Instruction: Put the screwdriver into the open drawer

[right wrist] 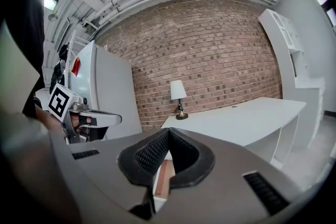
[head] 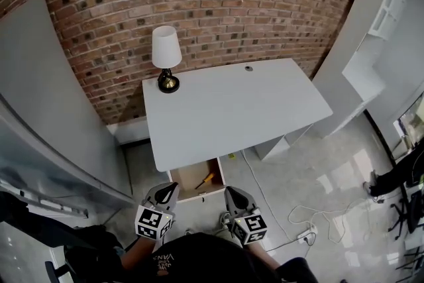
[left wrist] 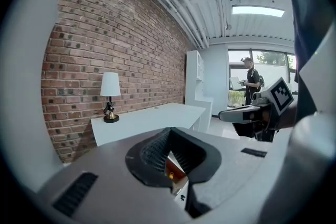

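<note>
Already the screwdriver point(head: 205, 179) lies inside the open drawer point(head: 187, 175) at lower centre of the head view. That is likely why you hold your left gripper point(head: 171, 189) and right gripper point(head: 233, 192) just below it, both with jaws closed on nothing. Only the head view shows the whole tool. Your gripper views look past the pads to the desk point(right wrist: 247, 118) and lamp point(right wrist: 178, 93), with a sliver of drawer beneath.
</note>
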